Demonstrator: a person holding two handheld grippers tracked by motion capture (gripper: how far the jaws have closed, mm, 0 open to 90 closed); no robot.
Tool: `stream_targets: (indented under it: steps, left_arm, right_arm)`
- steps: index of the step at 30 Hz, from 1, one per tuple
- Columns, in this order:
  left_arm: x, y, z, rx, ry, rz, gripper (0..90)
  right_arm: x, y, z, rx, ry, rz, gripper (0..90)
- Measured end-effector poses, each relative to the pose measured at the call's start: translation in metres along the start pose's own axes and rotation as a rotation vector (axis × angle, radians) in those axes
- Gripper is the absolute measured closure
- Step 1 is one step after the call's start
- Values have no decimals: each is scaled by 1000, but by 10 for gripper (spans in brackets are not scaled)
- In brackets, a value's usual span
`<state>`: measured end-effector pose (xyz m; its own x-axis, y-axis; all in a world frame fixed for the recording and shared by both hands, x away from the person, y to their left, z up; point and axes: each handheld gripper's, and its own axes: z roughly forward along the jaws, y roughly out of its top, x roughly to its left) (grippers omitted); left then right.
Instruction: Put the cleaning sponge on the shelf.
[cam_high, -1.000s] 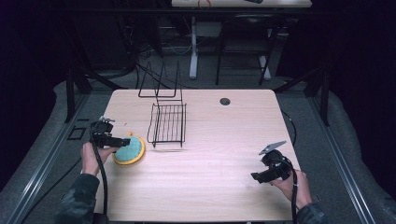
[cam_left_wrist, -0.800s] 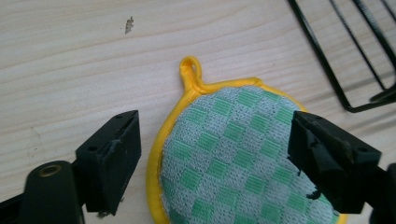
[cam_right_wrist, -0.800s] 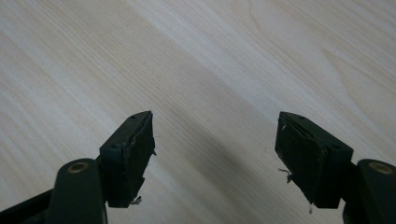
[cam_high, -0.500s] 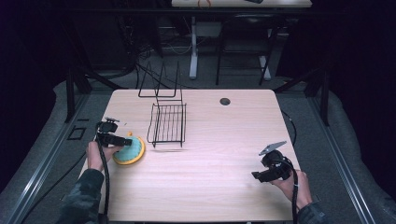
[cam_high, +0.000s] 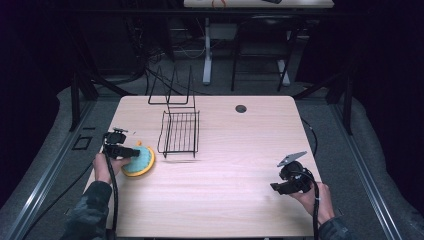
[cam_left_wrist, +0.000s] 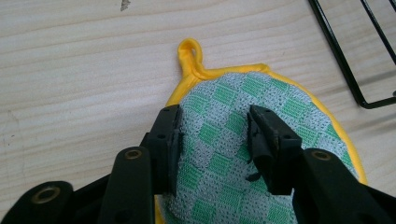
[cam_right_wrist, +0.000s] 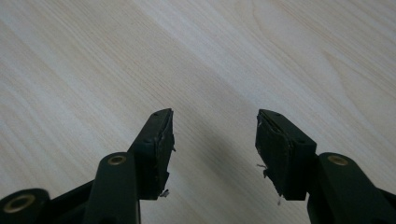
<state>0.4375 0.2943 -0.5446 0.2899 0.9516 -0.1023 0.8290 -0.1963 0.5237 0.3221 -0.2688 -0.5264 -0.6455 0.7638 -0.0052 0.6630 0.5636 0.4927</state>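
A round pot holder (cam_high: 139, 160) (cam_left_wrist: 233, 116), green and grey checks with a yellow rim and hanging loop, lies flat near the table's left edge. My left gripper (cam_high: 134, 152) (cam_left_wrist: 213, 123) is low over its left part, jaws apart, with checked cloth between the pads (cam_left_wrist: 170, 135); whether they pinch it is unclear. My right gripper (cam_high: 274, 187) (cam_right_wrist: 215, 126) hovers open over bare wood near the front right, with nothing between its jaws.
A black wire rack (cam_high: 179, 132) lies just right of the pot holder; its corner (cam_left_wrist: 355, 88) shows in the left gripper view. A taller wire frame (cam_high: 170, 92) stands at the back. A cable hole (cam_high: 241, 108) sits in the wooden table (cam_high: 225, 200).
My left gripper has edged slightly further over the pot holder. The pot holder, the rack and my right gripper have stayed put.
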Motion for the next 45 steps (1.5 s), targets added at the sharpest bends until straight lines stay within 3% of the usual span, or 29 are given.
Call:
stream_targets:
  steps: [7,12,19,32,45]
  left_arm:
    - [3,-2,-1,-18,7,-3,694]
    - [1,-3,-2,-36,39,35,774]
    - [0,-4,-4,-60,58,57,869]
    - [4,-5,-19,-103,27,67,887]
    - [-1,-6,-49,-195,11,88,888]
  right_arm:
    - [-2,0,-3,-20,-15,0,458]
    - [-2,0,-3,-30,-21,-5,458]
    - [-3,-1,-4,-27,-25,-7,449]
    - [-1,0,-5,-34,-34,-28,435]
    - [0,0,-8,-43,-48,-25,381]
